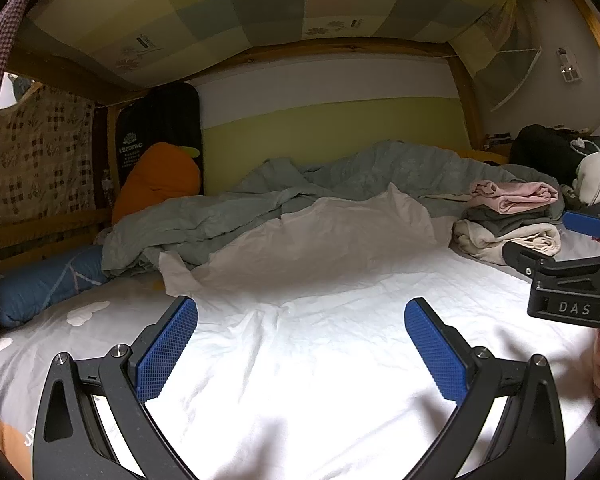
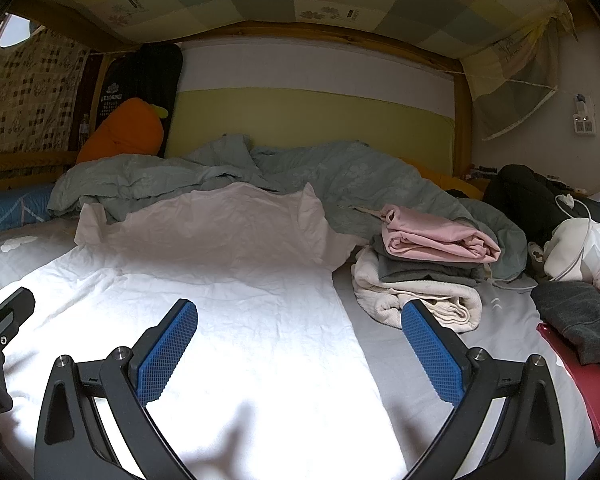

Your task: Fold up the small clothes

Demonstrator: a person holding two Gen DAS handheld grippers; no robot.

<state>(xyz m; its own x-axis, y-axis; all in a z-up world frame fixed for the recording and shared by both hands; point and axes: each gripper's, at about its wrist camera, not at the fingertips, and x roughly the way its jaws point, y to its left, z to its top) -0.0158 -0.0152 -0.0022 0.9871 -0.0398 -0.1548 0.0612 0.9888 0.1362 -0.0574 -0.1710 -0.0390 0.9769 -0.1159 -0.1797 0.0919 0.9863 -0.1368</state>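
Bunk bed [image 2: 440, 364]: white garment [image 2: 228, 280] spread flat, folded pile [image 2: 428, 264] right; both grippers' [image 1: 300, 344] [image 2: 300, 344] jaws spread, empty.

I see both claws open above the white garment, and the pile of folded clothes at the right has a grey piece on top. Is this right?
Not quite. The top piece of the folded pile is pink, with the grey one under it; the right wrist view shows this clearly. The rest holds: the left claw and right claw are both open above the white garment.
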